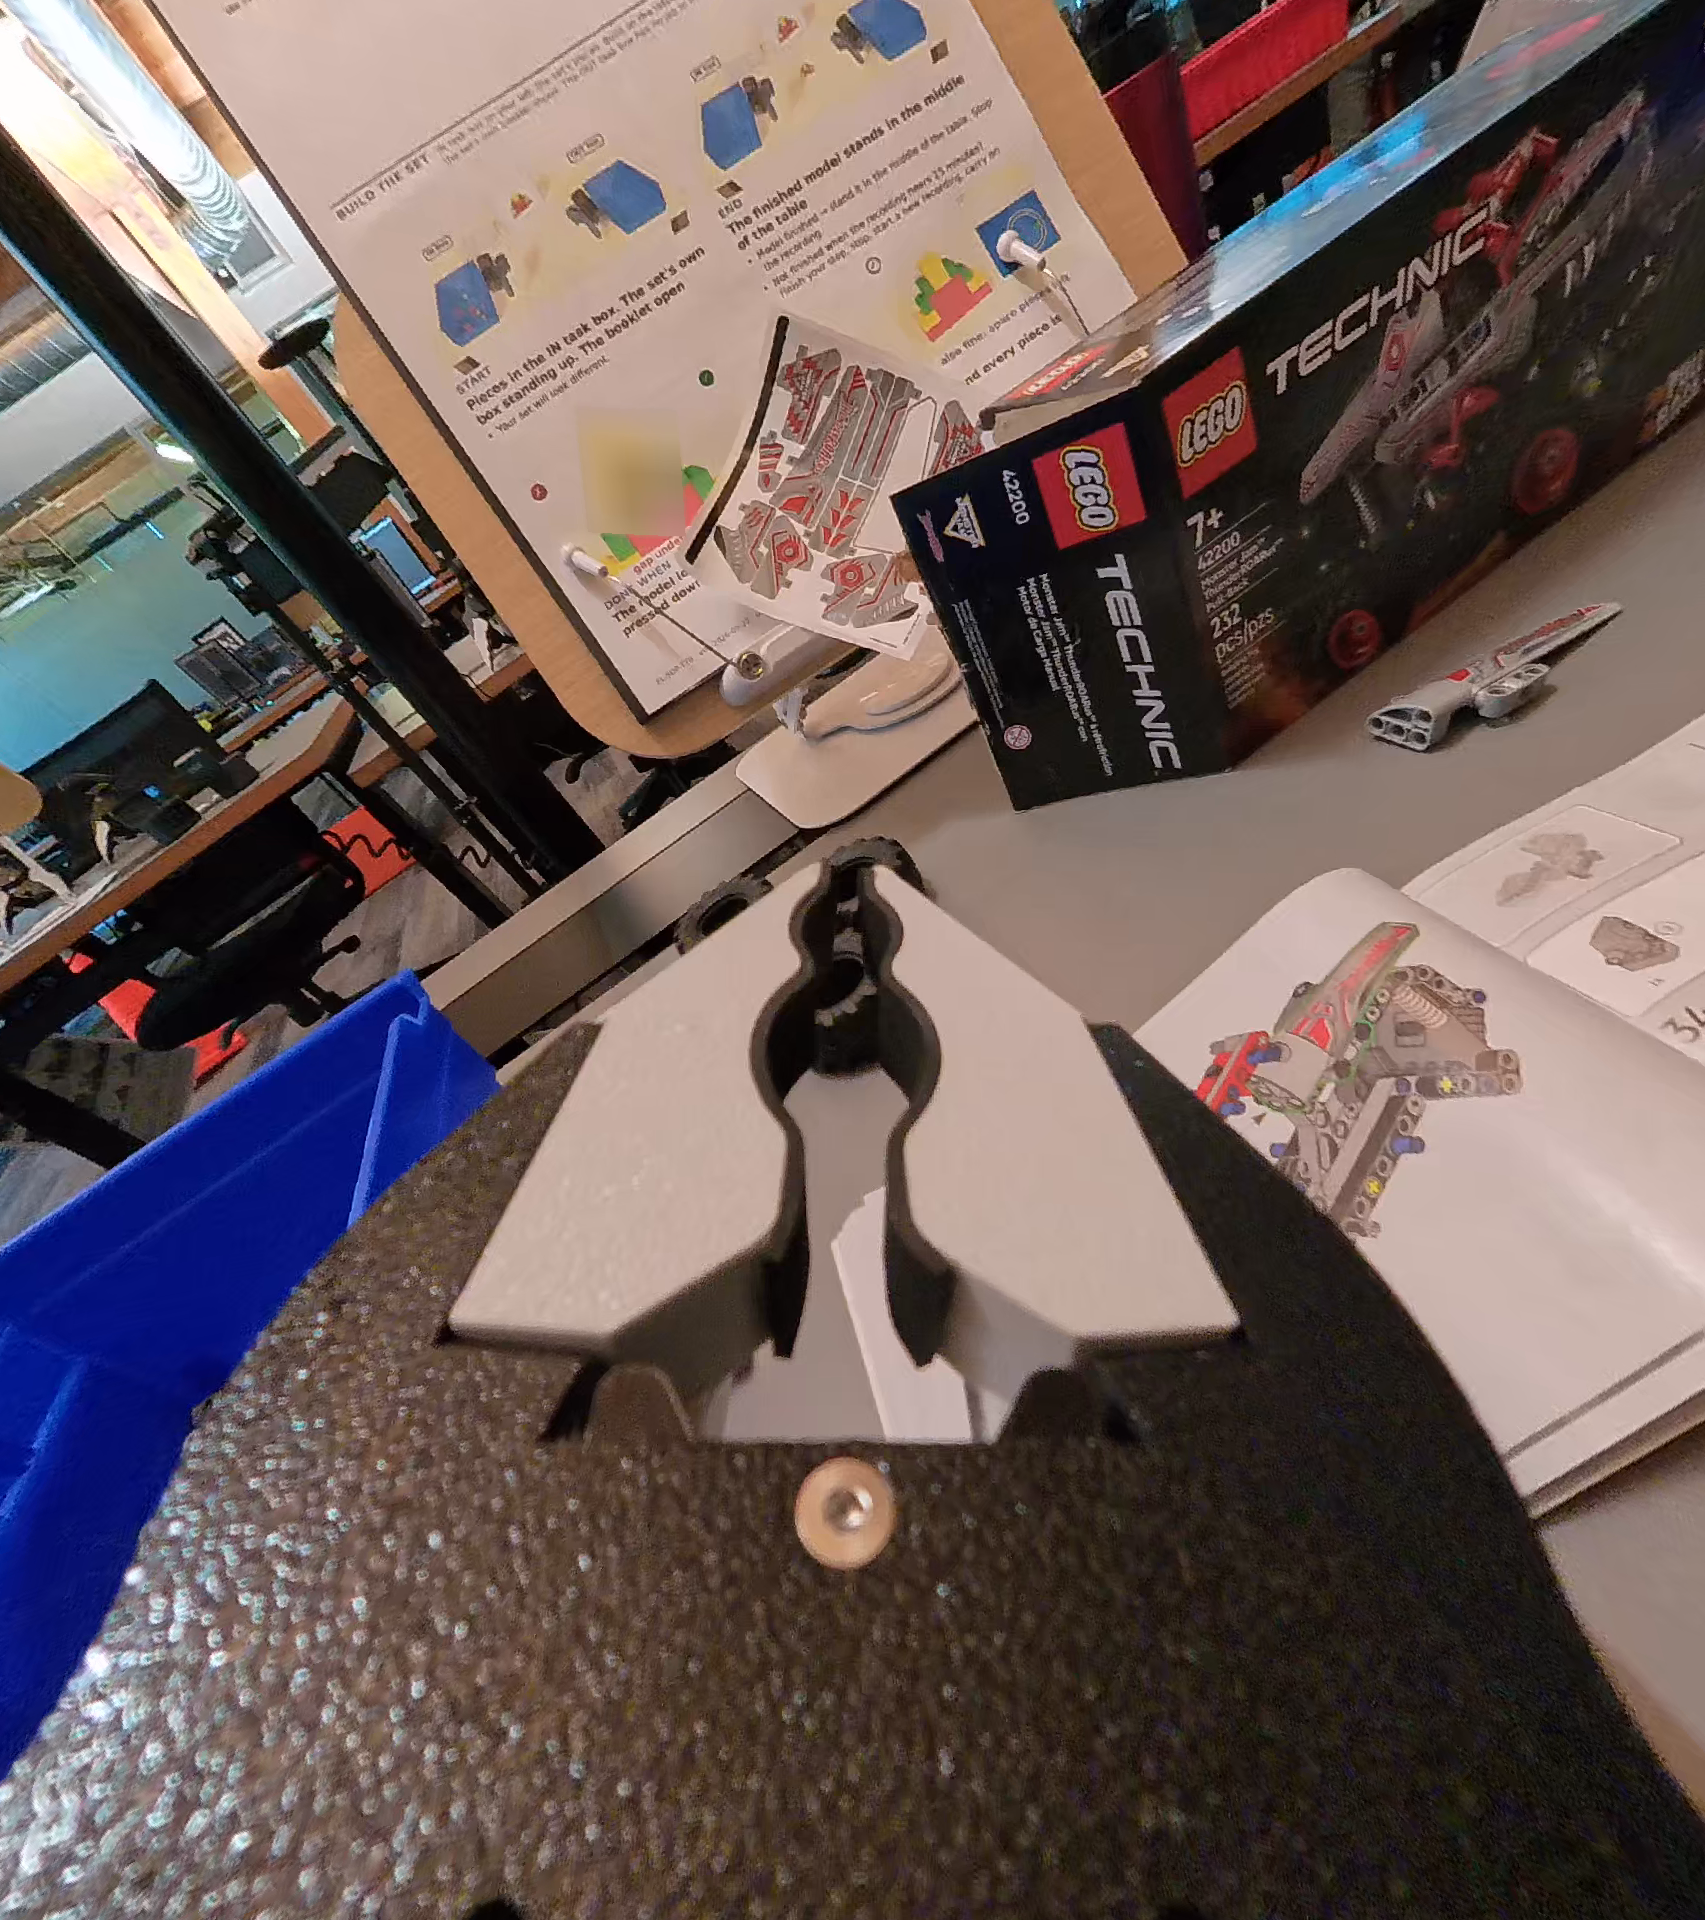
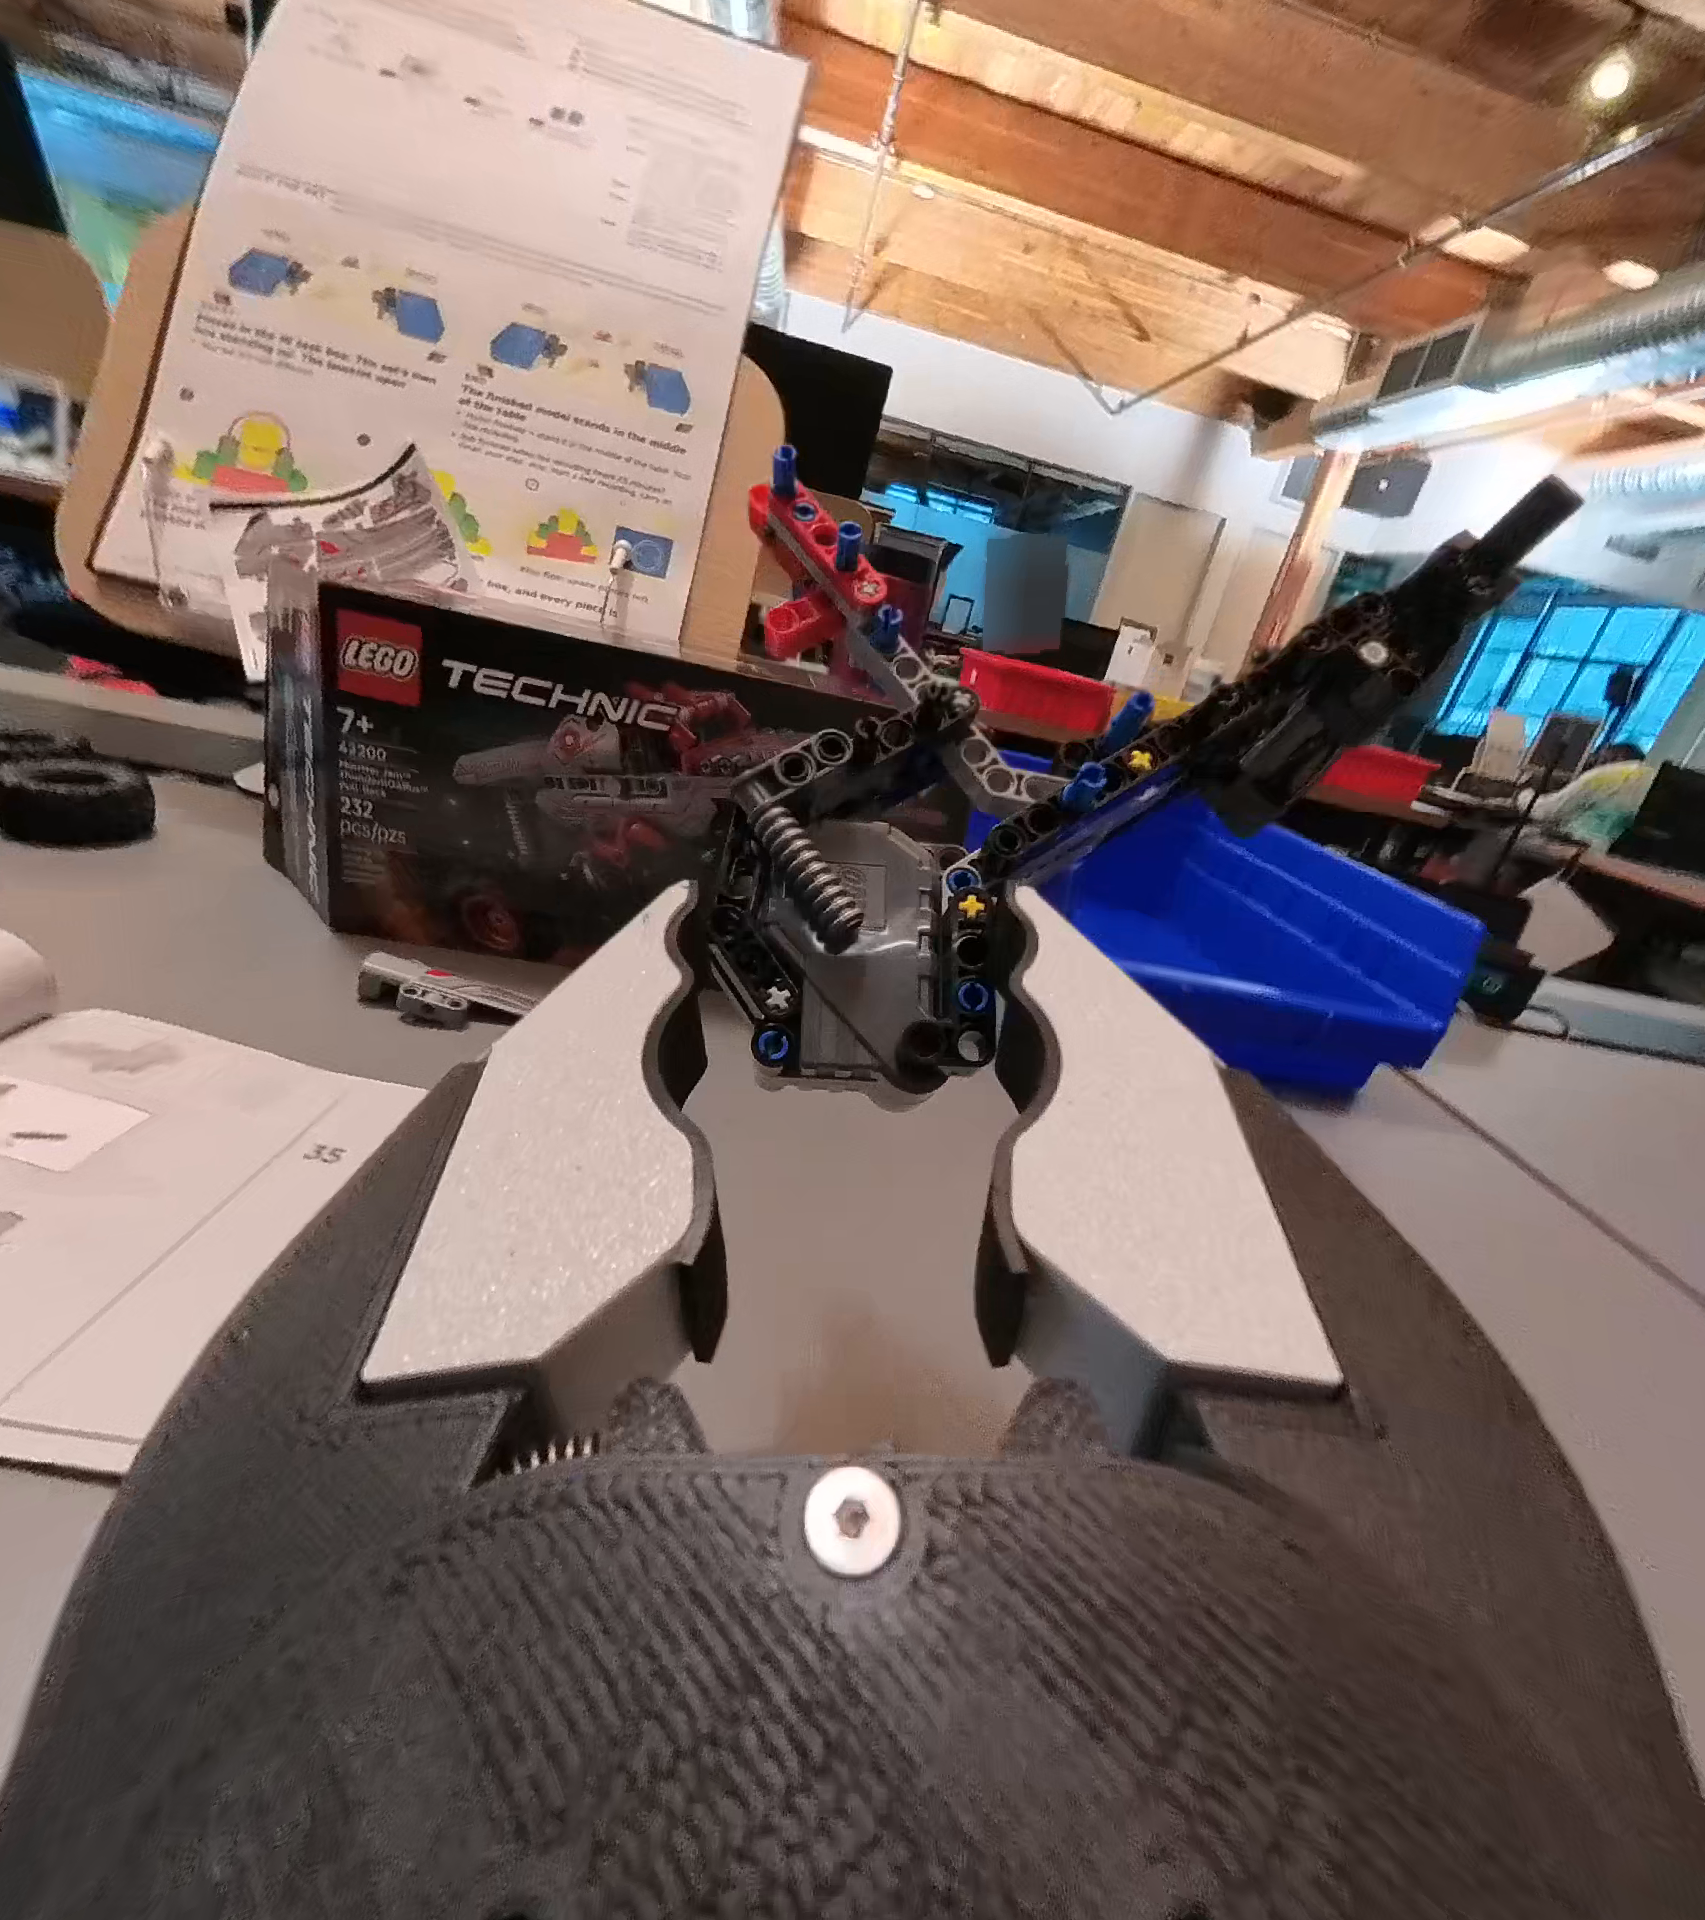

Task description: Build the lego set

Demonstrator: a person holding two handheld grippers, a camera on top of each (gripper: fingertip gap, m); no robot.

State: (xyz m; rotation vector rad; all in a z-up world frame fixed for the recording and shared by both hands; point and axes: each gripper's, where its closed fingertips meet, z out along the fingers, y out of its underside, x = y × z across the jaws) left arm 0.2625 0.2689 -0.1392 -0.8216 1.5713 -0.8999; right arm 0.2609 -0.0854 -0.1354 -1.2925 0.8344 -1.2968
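Right wrist view: right gripper [image 2: 843, 977] jaws clamped on the chassis [image 2: 853, 935]; left gripper [image 1: 853, 914] jaws pinch a small black gear [image 1: 840, 1003].

1. Right hand-held gripper [image 2: 843, 1023]: pale grey fingers [image 2: 567, 1143] on a black textured body with a silver screw.
2. Lego assembly [image 2: 869, 935] in its grip: dark grey core, black beams, blue pins, yellow and white axle ends, a red beam on top.
3. Bin [image 2: 1263, 935] behind: bright blue.
4. Set box [image 1: 1347, 468]: black with red logo squares and a red-and-grey truck picture.
5. Tyres [image 2: 69, 800]: black.
6. Booklet [image 1: 1450, 1195]: white pages with grey, red and green drawing.
7. Counter [image 1: 1191, 852]: plain grey.
8. Loose piece [image 1: 1492, 675]: grey, perhaps red-striped.
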